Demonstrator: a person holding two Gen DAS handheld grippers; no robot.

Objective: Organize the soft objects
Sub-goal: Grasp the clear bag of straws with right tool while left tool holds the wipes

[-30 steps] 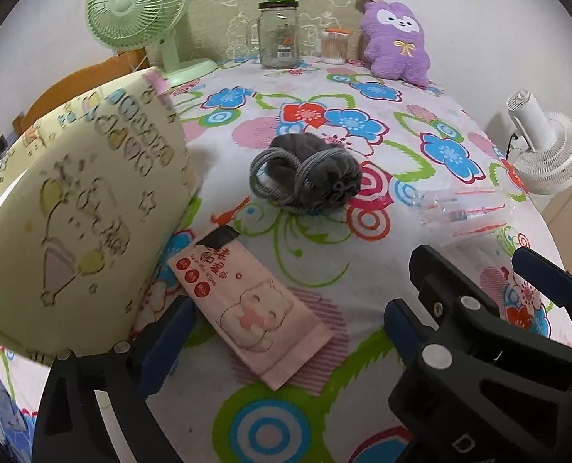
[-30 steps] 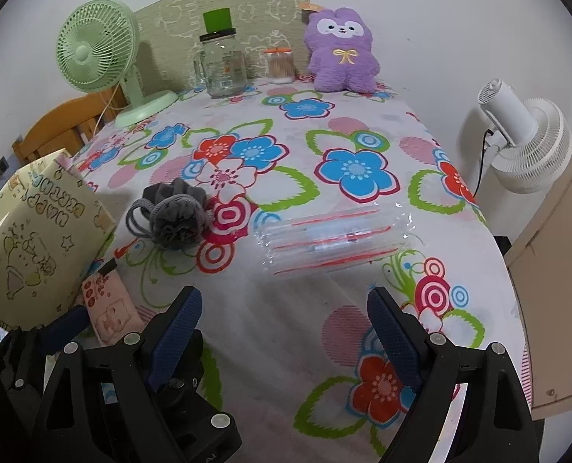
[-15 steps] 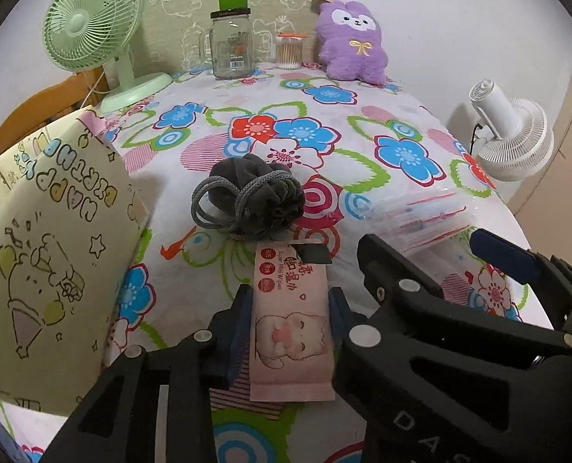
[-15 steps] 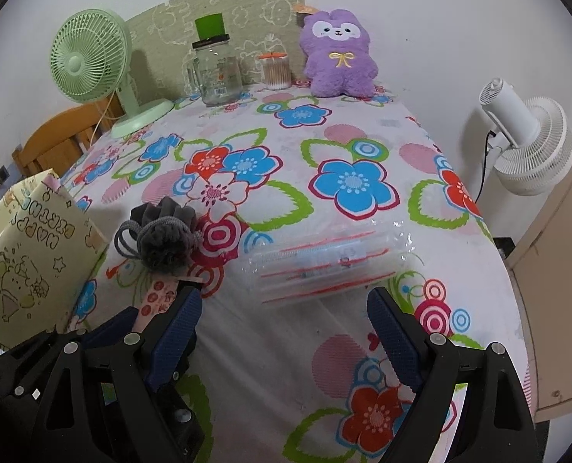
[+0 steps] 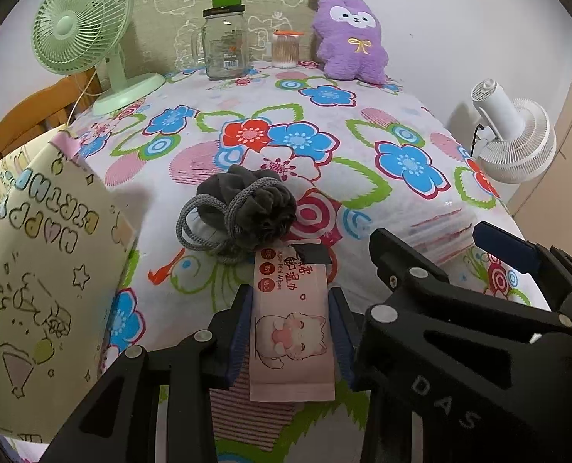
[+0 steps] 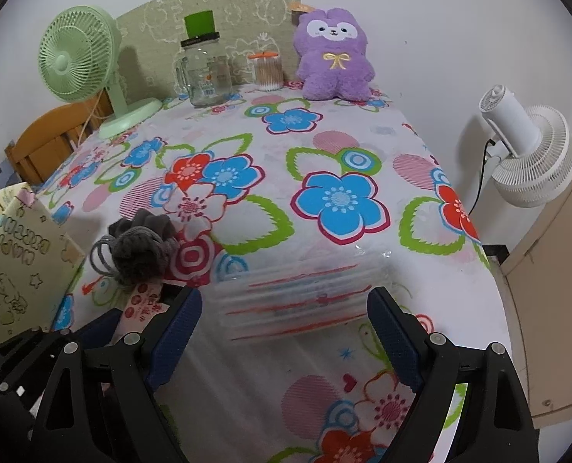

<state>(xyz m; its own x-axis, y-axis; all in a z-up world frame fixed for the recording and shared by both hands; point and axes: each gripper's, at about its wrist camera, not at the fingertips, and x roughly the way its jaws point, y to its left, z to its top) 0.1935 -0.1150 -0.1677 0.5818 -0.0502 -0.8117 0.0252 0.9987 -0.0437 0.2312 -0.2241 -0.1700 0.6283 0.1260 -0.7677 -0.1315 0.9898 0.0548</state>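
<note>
The bench [image 6: 363, 355] carries a flowered cloth, and a yellow gift bag [image 5: 35, 281] stands at its near left edge. A clear plastic pack [image 6: 297, 301] lies just ahead of the right gripper [image 6: 284, 332], whose jaws are wide and hold nothing. The grey bath pouf [image 5: 247, 208] lies in the middle. The left gripper [image 5: 290, 332] clamps the pink wipes pack [image 5: 291, 328] near the pouf.

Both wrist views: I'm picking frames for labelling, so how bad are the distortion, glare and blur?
Left wrist view: strong fisheye bending with dark corners; the wipes pack between the left gripper's pads is sharp, and the gift bag at the edge looks stretched. Right wrist view: same curvature; the clear plastic pack shows small glints and reads poorly against the cloth; no motion blur.
</note>
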